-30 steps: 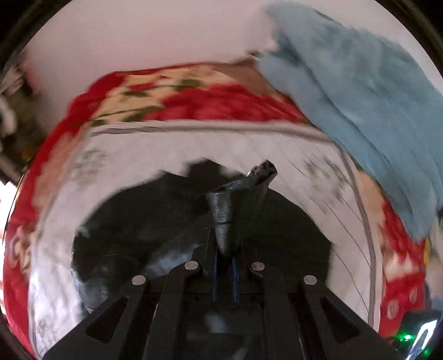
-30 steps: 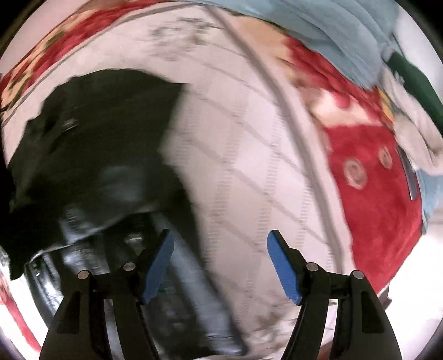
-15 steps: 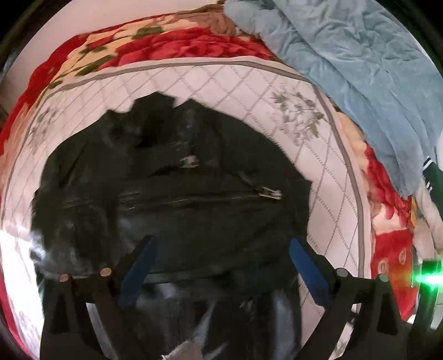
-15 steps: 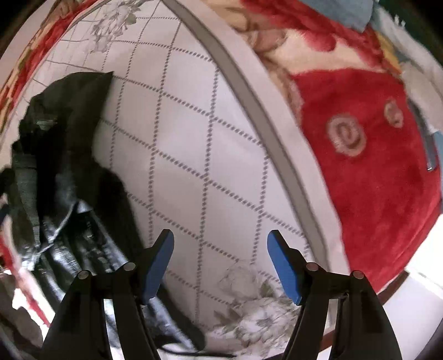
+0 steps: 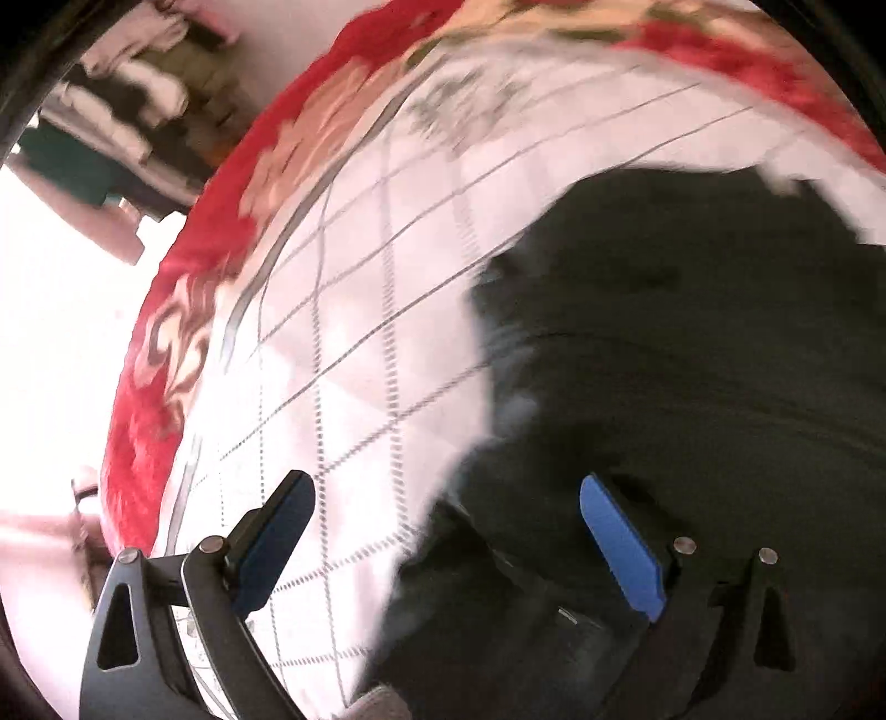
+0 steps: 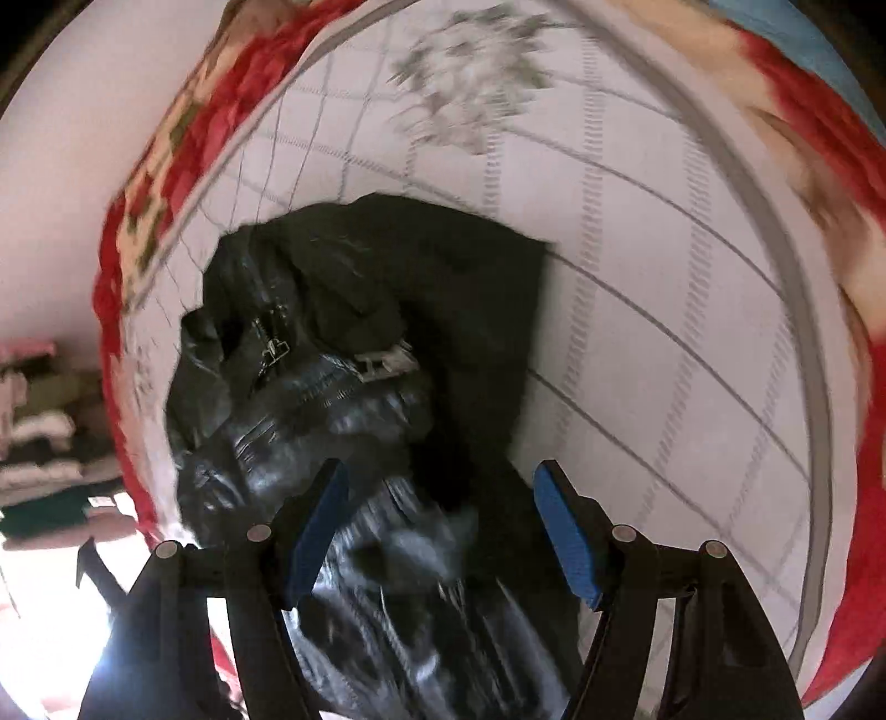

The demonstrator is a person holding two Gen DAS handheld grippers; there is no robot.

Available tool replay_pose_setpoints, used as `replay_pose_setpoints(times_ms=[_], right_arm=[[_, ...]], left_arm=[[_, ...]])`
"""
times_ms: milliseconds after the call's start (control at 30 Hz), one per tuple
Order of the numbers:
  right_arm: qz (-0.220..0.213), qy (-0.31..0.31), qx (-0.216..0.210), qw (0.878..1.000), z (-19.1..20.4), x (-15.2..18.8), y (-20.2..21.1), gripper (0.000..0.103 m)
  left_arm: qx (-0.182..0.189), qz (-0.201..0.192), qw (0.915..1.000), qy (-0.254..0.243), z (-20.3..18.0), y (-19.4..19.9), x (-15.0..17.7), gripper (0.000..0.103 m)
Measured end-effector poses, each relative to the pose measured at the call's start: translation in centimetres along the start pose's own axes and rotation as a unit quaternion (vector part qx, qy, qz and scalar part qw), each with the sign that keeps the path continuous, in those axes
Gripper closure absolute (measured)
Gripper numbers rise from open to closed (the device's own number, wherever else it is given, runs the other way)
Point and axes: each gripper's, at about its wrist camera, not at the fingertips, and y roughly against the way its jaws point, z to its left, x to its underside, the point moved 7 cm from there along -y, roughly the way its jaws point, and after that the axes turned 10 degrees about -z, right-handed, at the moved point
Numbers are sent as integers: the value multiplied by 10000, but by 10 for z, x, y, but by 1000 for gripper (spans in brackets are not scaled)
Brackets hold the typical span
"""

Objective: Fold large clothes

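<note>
A black leather jacket lies bunched on a white quilted bed cover; a zipper pull and a grey tab show on its folds. In the left wrist view the jacket fills the right half, blurred. My left gripper is open and empty, over the jacket's left edge with its left finger above the bare quilt. My right gripper is open and empty, right above the jacket's near part.
A red floral blanket borders the quilt, also showing in the right wrist view. Stacked folded clothes sit on shelves at far left. A blue cloth corner shows at top right.
My left gripper let go of the jacket and opened, then swung left over its edge. My right gripper stayed open and swung back over the jacket.
</note>
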Motion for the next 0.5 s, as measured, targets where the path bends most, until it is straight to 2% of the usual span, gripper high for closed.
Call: replay_pose_setpoints(times_ms=[67,100,133,200,333,367,433,500], right_arm=[[206,396,197,9988,11,-2,-18,34],[381,731,564,9950,11,1,-31,60],[420,974,1001,9893,2,3,-43,72],[510,1033,1280,9851,-11,7,-51,73],[546,987,1318,9848,-21,9,-40,73],[571,847,1183,9877,-22,10,-33,71],[588,509,1028,9917,-30,10,-20,52],[413,228,841,9953,-40,12,-4,50]], left_arm=[[102,184,9997,88,-3,-17,3,0],[111,207,9997,60,-7,-21,5,0],[97,180,9998,43,-10,-21,5,0],[101,71,9999,-16,-15,-16,6,0],[236,68,9997,-96,-21,-16,3,0],[268,67,9995,-128,-21,-16,3,0],[319,23,9993,-208,-20,-17,0,0],[366,-51,9989,-299,-21,-14,1,0]])
